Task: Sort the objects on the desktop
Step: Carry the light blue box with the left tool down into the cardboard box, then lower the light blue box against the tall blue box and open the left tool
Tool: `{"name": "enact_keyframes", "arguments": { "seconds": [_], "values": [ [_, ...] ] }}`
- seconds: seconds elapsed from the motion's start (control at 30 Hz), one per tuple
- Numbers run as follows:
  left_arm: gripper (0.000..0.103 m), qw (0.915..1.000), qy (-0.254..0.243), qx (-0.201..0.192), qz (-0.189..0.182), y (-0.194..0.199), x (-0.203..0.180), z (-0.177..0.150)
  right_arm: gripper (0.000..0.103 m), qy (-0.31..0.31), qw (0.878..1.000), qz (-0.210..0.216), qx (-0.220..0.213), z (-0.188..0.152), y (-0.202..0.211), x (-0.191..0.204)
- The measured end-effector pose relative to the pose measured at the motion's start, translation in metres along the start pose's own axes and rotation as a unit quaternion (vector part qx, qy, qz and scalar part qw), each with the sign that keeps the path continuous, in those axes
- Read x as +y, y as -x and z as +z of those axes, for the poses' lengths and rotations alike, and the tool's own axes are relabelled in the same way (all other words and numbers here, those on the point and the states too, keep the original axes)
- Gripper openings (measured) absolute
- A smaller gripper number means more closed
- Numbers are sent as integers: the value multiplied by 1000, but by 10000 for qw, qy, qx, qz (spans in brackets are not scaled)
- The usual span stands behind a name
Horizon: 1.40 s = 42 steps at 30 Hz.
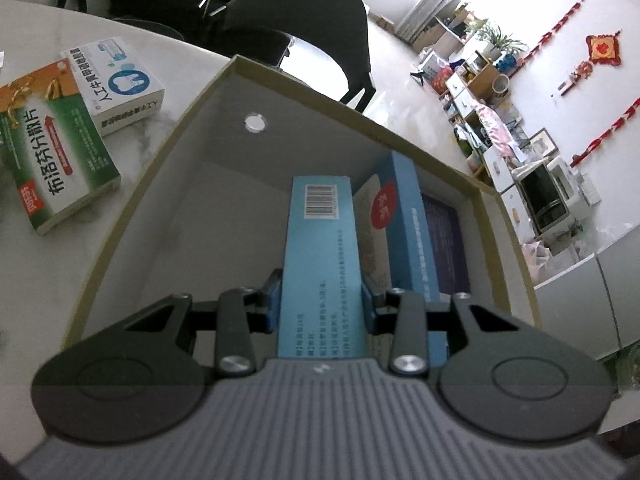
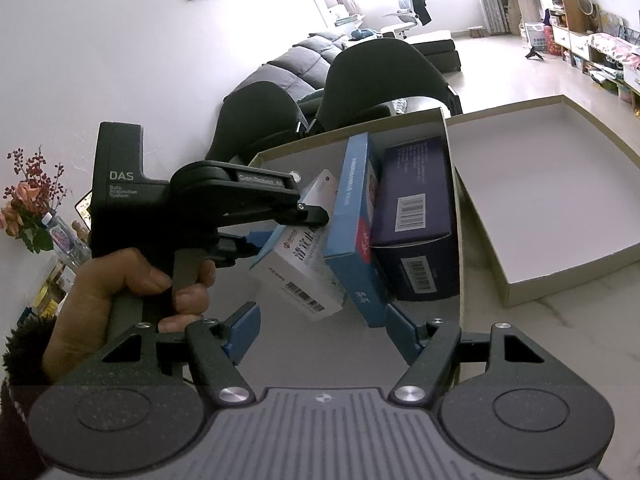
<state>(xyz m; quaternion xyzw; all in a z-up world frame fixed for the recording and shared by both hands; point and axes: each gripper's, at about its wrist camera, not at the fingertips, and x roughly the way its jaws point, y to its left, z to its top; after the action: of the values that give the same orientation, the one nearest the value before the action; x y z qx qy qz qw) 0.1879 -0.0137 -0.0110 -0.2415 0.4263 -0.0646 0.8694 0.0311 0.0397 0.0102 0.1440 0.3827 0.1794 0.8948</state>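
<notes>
Left gripper (image 1: 322, 300) is seen clamped on a slim white-and-blue carton (image 1: 320, 264), its blue pads pressed to both long sides, held tilted inside the cardboard tray (image 1: 160, 184). Right gripper (image 2: 320, 322) is held spread wide with nothing between its pads. A blue box (image 2: 352, 216) leans against a dark purple box (image 2: 416, 216) in the tray. Two cartons, a green medicine box (image 1: 60, 152) and a white box (image 1: 120, 84), lie on the marble-patterned tabletop (image 1: 144, 148). Print is too blurred to read reliably

The green box (image 1: 60, 152) on the counter (image 1: 160, 148) reads "布洛芬分散片". The left gripper (image 2: 280, 228) body says "DAS" and "GenRobot.AI".
</notes>
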Motion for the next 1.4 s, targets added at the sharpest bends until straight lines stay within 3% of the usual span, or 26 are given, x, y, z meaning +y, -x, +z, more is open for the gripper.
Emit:
{"name": "enact_keyframes", "arguments": {
  "seconds": [0.27, 0.47, 0.6, 1.07, 1.23, 1.4],
  "values": [
    [36, 9996, 149, 200, -123, -10, 2, 6, 72, 3, 10000, -28, 3, 0, -1, 3],
    [38, 9998, -169, 70, 16, -12, -11, 10, 72, 15, 10000, -40, 3, 0, -2, 5],
    [38, 9994, -198, 158, -255, -13, -14, 12, 72, 27, 10000, -45, 1, 0, -2, 7],
    [39, 9988, -125, 205, -430, -6, 3, 15, 72, 74, 10000, -65, 3, 0, -5, 12],
    [39, 9967, -638, 277, -417, 5, 1, 13, 72, 102, 9999, -74, 21, 0, -7, 15],
    [41, 9836, -1708, 415, -405, 17, -5, 6, 72, 126, 9999, -92, 22, 0, -8, 17]
  ]
}}
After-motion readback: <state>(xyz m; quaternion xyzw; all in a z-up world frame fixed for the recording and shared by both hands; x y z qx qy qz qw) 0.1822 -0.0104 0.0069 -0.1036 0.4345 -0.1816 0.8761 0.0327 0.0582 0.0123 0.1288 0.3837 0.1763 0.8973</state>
